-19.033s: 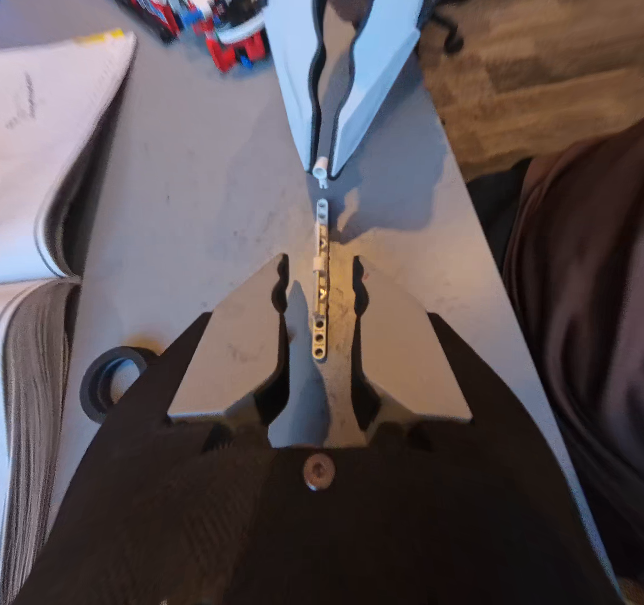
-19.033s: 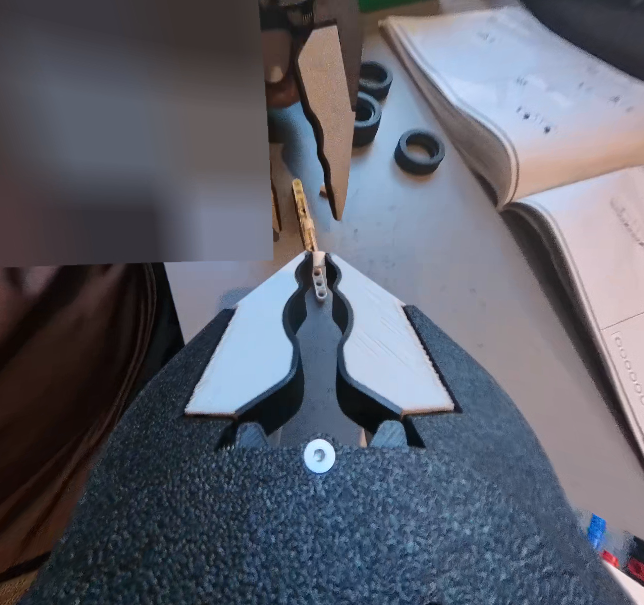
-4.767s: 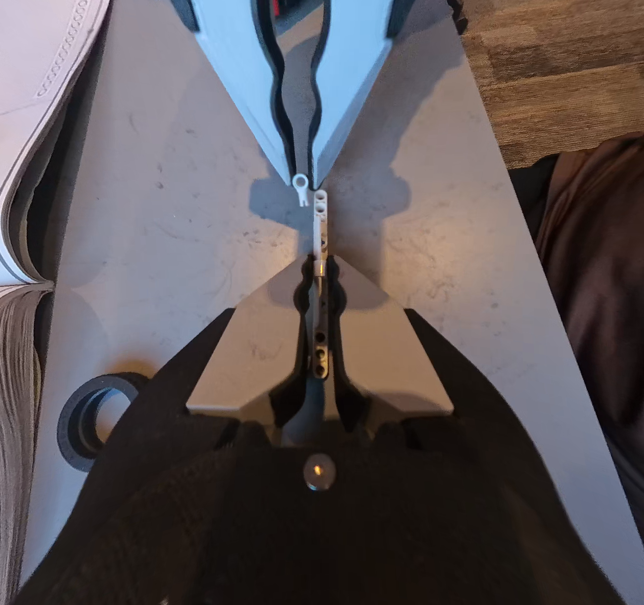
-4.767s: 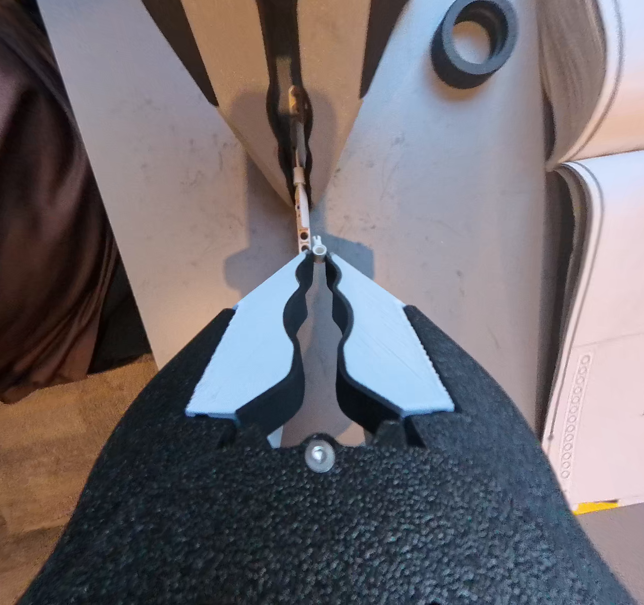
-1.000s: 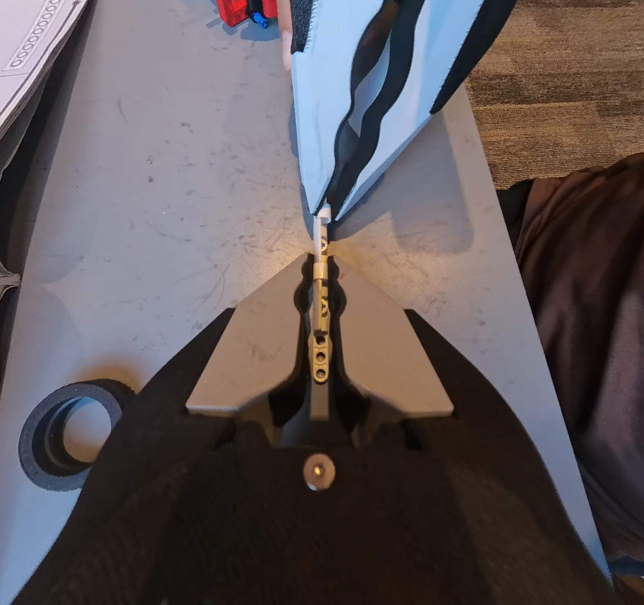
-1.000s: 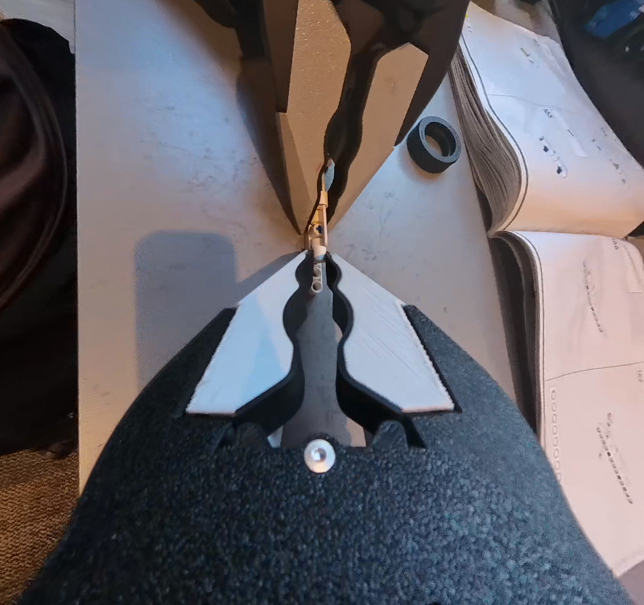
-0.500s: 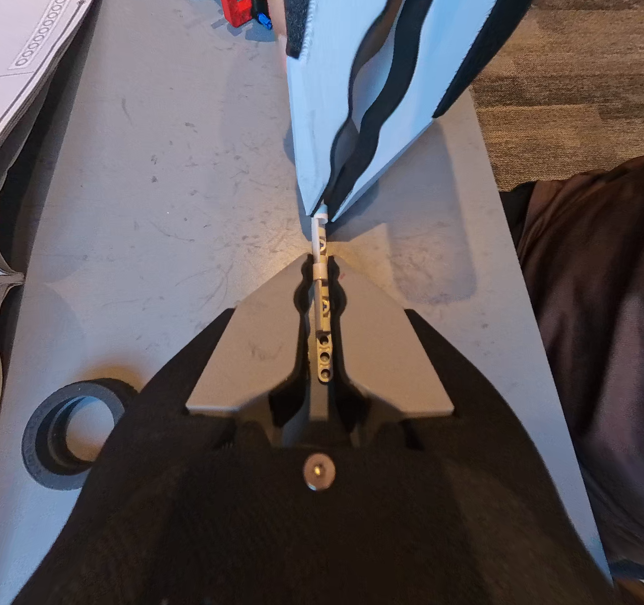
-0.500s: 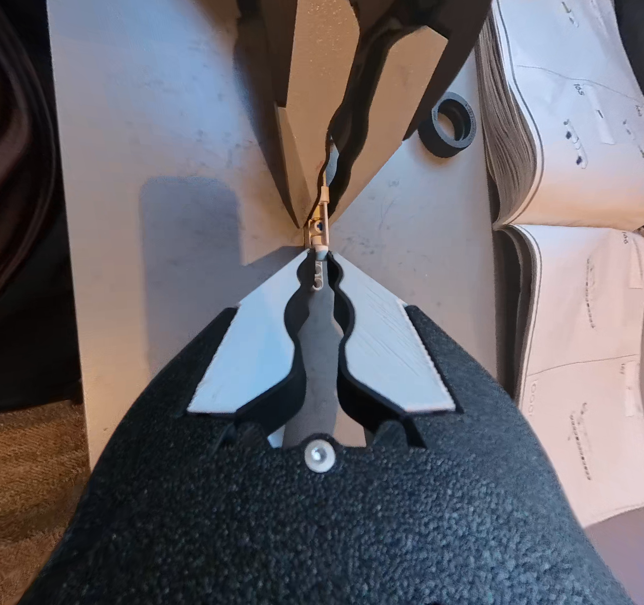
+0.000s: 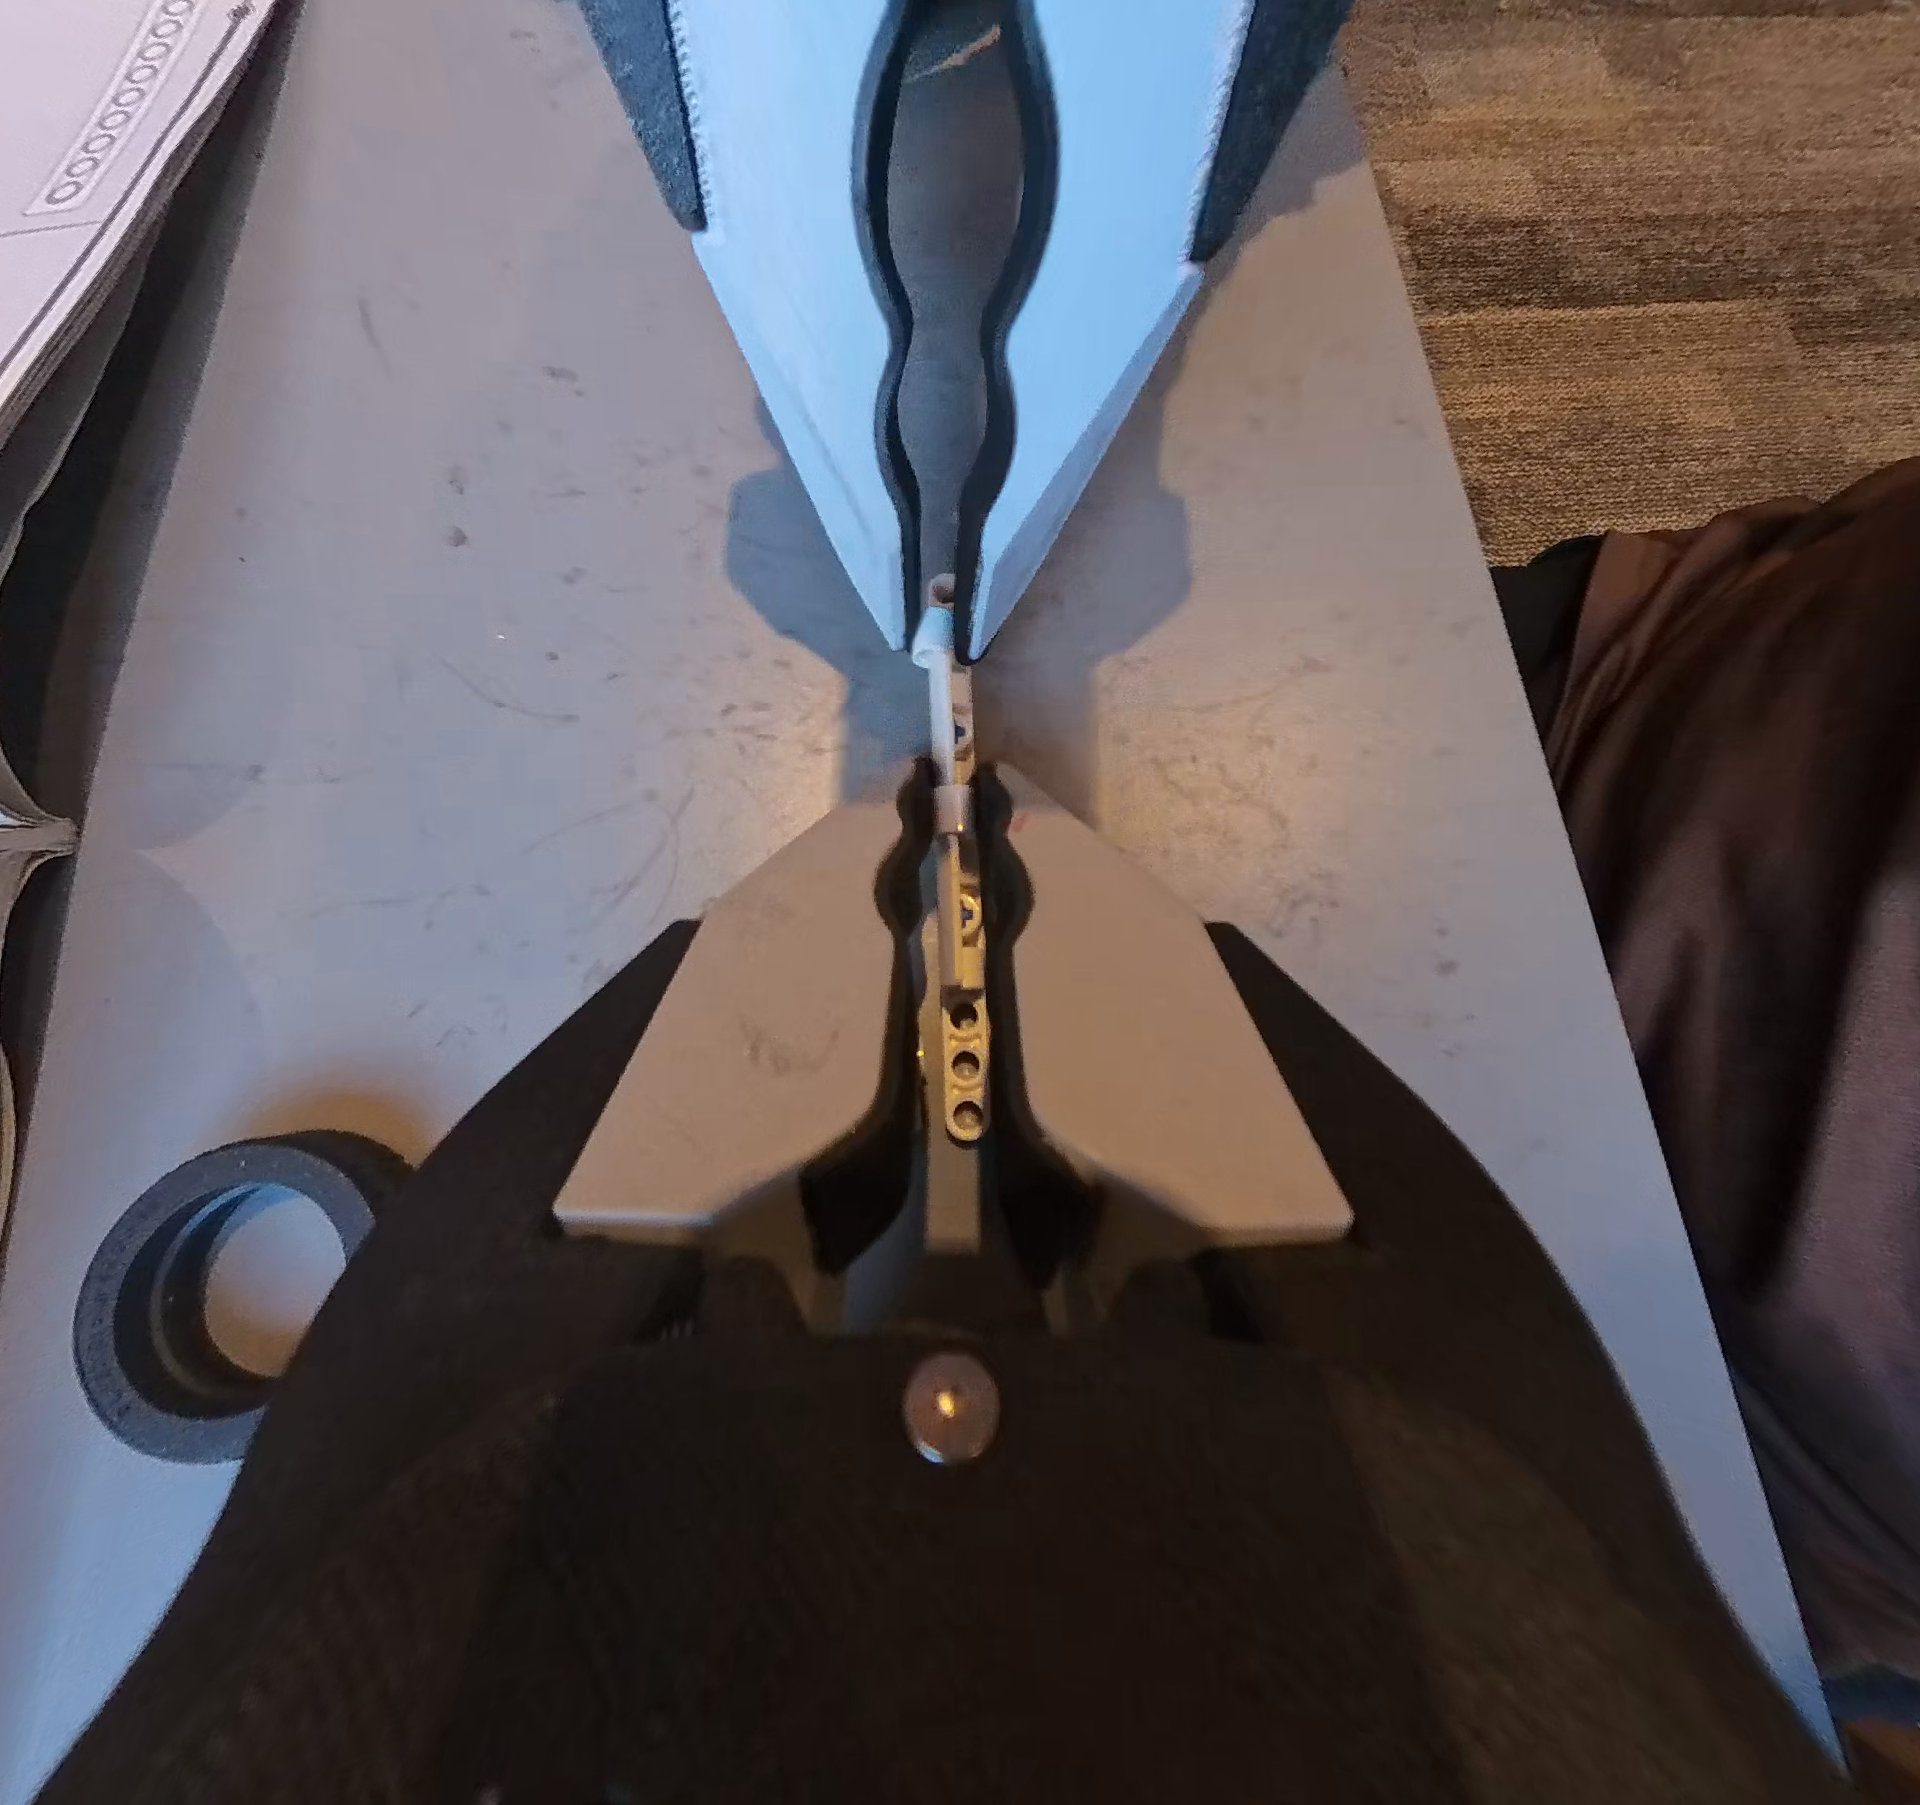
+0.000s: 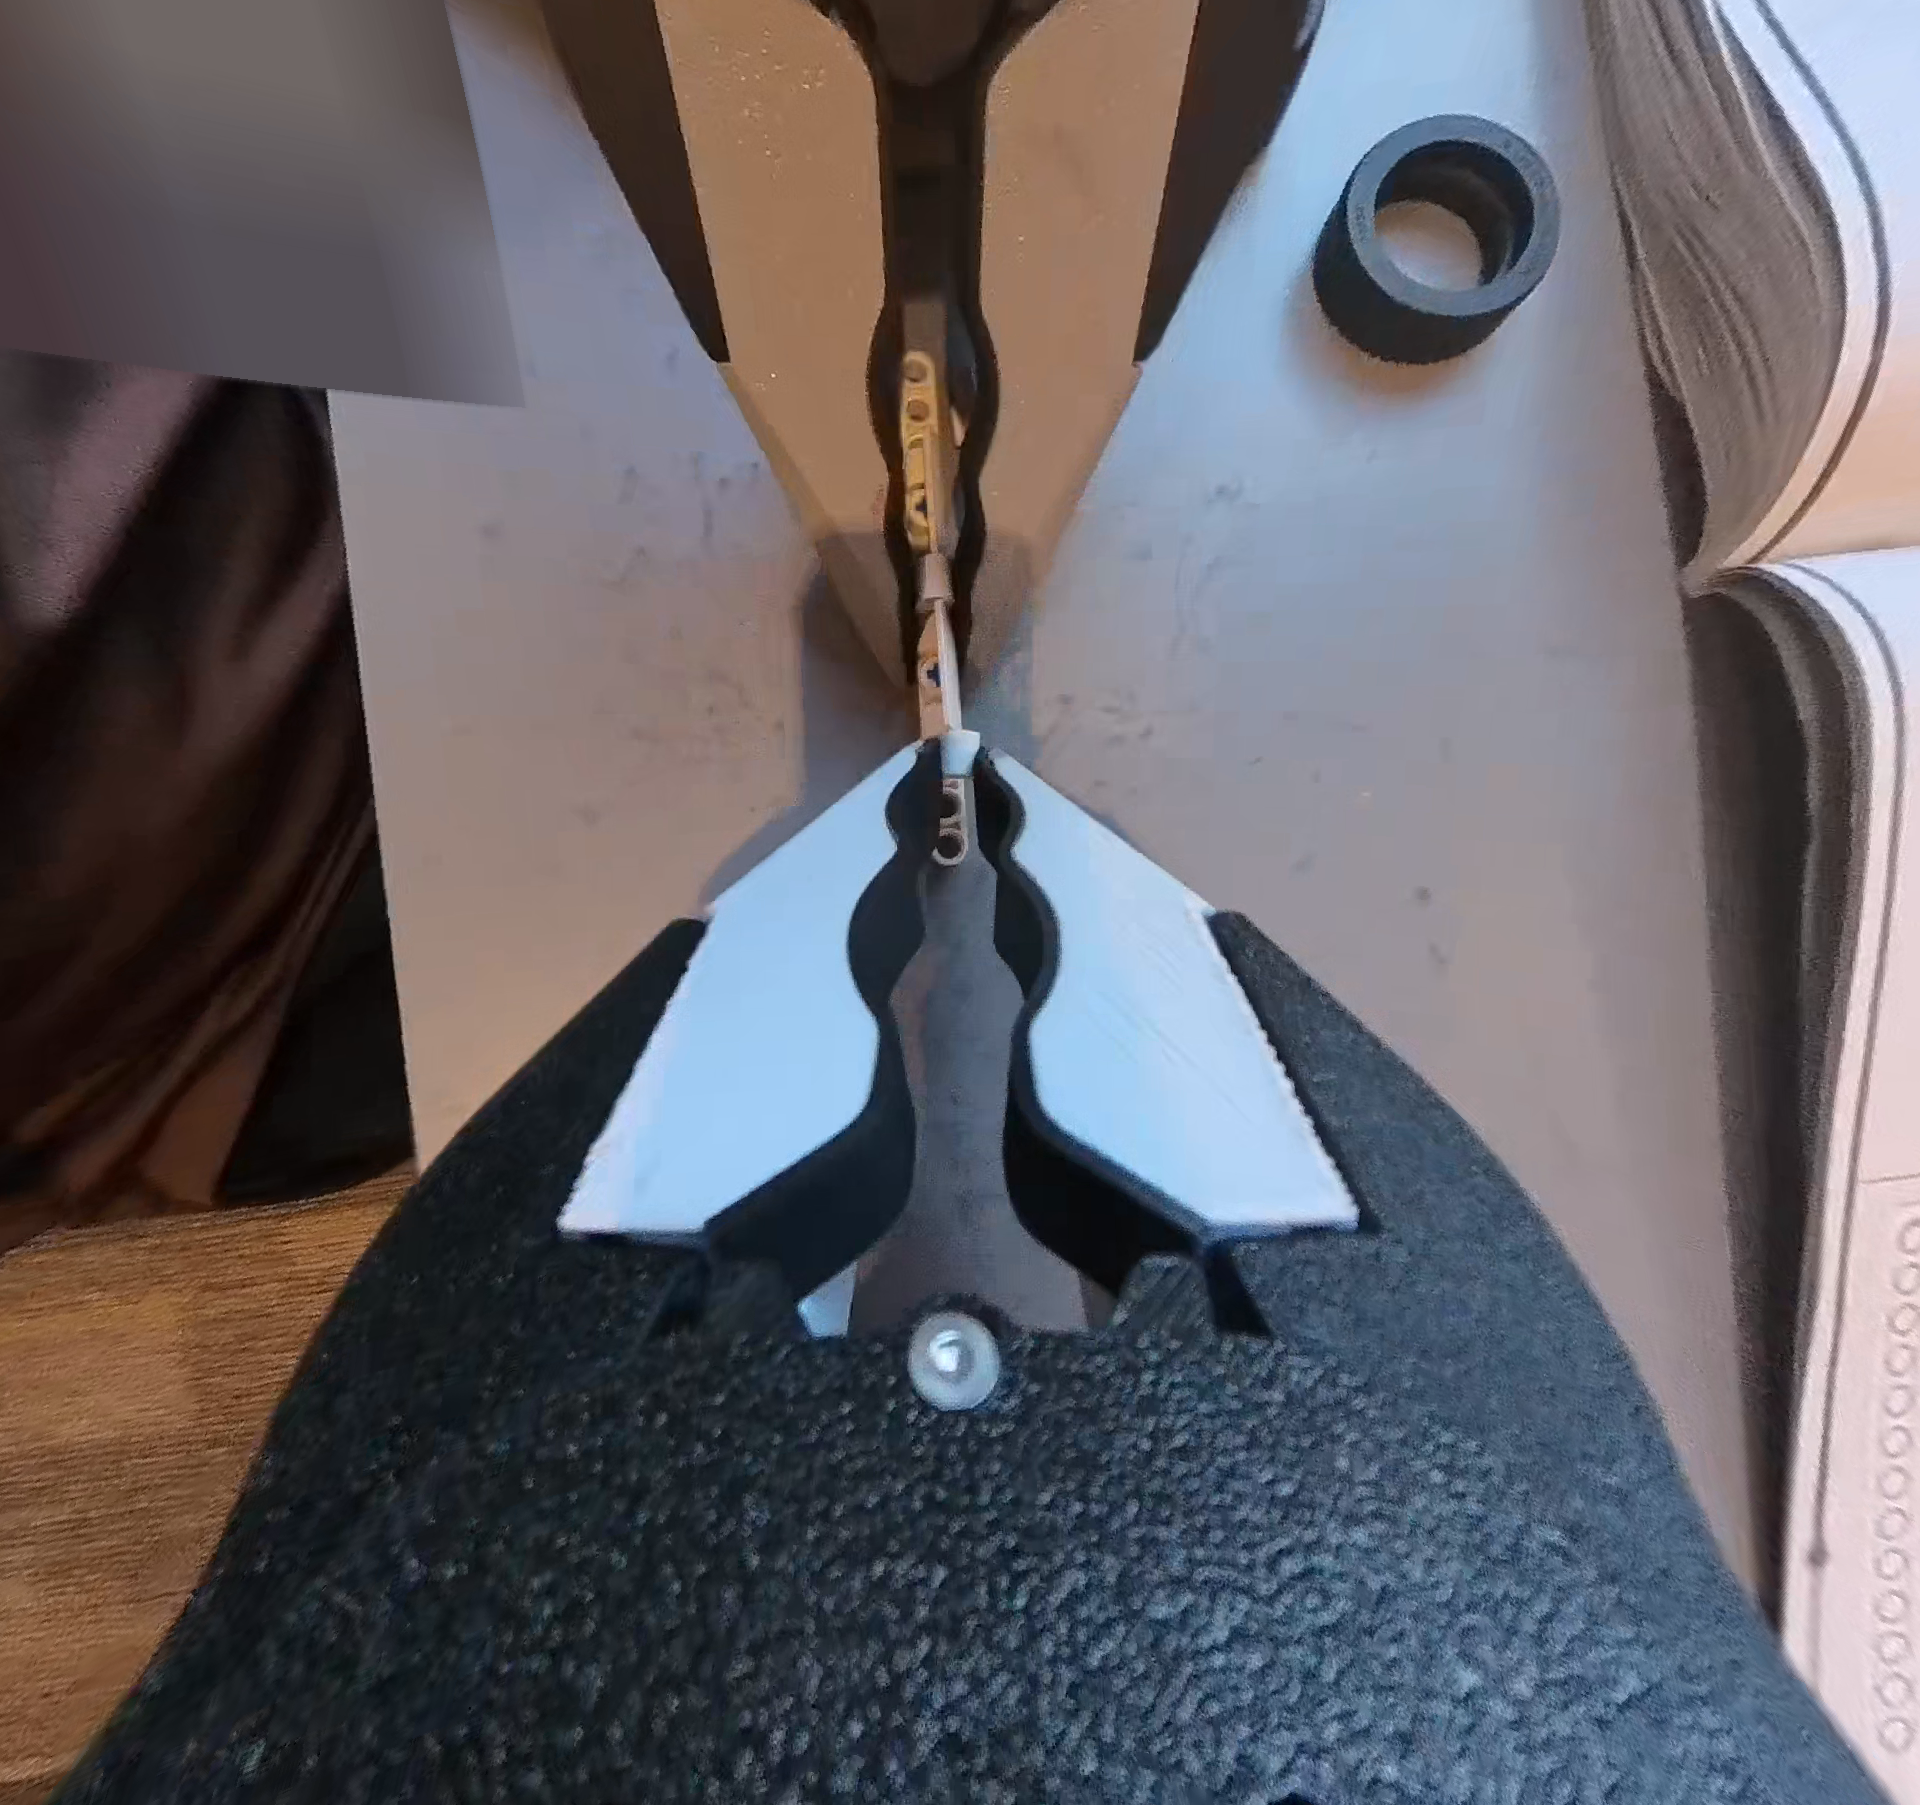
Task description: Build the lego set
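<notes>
In the left wrist view my left gripper [image 9: 951, 781] is shut on a thin grey Lego beam [image 9: 966, 1059] with a white rod [image 9: 943, 716] along it that sticks out past the fingertips. My right gripper [image 9: 940, 652] comes in from the top, tip to tip, shut on a small white connector [image 9: 932, 628] that touches the rod's end. In the right wrist view my right gripper [image 10: 954, 760] holds the white connector [image 10: 951, 825]. The rod [image 10: 940, 659] and the beam [image 10: 920, 467] run up into the left gripper [image 10: 935, 680]. Both hover just above the grey table [image 9: 416, 612].
A black rubber tyre [image 9: 223, 1288] lies on the table beside my left gripper, also in the right wrist view [image 10: 1439, 238]. An open instruction book [image 9: 125, 93] [image 10: 1766, 197] lies beyond it. The table edge, carpet [image 9: 1662, 145] and a person's dark clothing [image 9: 1766, 924] are on the other side. Left and right tips are no more than a few centimetres apart.
My right gripper has turned from a tilted pose to face the left gripper straight on. The connector stays at the rod's end. More of the rod shows between the tips.
</notes>
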`<state>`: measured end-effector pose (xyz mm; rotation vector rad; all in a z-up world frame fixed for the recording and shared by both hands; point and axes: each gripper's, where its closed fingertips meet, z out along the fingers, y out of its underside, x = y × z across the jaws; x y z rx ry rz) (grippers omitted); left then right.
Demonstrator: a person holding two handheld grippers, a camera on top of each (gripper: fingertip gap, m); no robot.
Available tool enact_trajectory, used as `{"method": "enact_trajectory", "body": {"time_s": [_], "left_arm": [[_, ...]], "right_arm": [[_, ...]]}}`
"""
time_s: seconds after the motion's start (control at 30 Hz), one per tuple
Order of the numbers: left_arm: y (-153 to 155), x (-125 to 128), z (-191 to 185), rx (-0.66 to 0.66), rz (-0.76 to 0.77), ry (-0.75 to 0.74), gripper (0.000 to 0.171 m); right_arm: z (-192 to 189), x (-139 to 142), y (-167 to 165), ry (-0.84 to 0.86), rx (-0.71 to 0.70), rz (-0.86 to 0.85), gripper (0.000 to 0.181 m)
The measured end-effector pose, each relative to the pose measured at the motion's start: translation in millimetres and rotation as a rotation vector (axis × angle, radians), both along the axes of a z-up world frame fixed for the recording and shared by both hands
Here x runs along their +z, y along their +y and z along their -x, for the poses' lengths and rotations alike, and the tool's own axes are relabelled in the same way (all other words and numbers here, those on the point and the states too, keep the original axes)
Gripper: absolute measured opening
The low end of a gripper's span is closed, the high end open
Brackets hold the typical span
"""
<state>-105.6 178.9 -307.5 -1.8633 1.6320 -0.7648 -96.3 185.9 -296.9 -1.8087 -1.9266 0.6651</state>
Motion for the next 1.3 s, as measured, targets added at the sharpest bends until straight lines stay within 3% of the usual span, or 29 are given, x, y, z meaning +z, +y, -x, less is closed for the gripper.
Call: {"method": "enact_trajectory", "body": {"time_s": [0.13,0.23,0.43,0.9,1.1,1.3], "left_arm": [[-1.2,-0.2,0.5,-0.010,0.006,0.001,0.004],[-1.1,-0.2,0.4,-0.011,0.002,0.001,0.005],[-0.7,-0.2,0.1,-0.009,0.009,-0.002,0.005],[1.5,-0.4,-1.4,0.006,0.007,-0.005,0.005],[3.5,0.2,-0.6,0.025,0.065,-0.014,0.005],[4.3,0.1,-0.5,0.029,0.046,-0.011,0.005]], "right_arm": [[-6.7,-7.6,-4.2,-0.023,-0.018,0.155,0.006],[-5.6,-6.5,-2.6,-0.028,0.052,-0.032,0.006],[-1.4,-0.7,-2.0,-0.102,0.093,-0.236,0.006],[-6.4,0.2,1.4,-0.246,0.118,-0.467,0.006],[-3.8,0.0,3.5,-0.266,0.212,-0.730,0.006],[-4.9,-2.0,4.0,-0.283,-0.016,-0.403,0.006]]}}
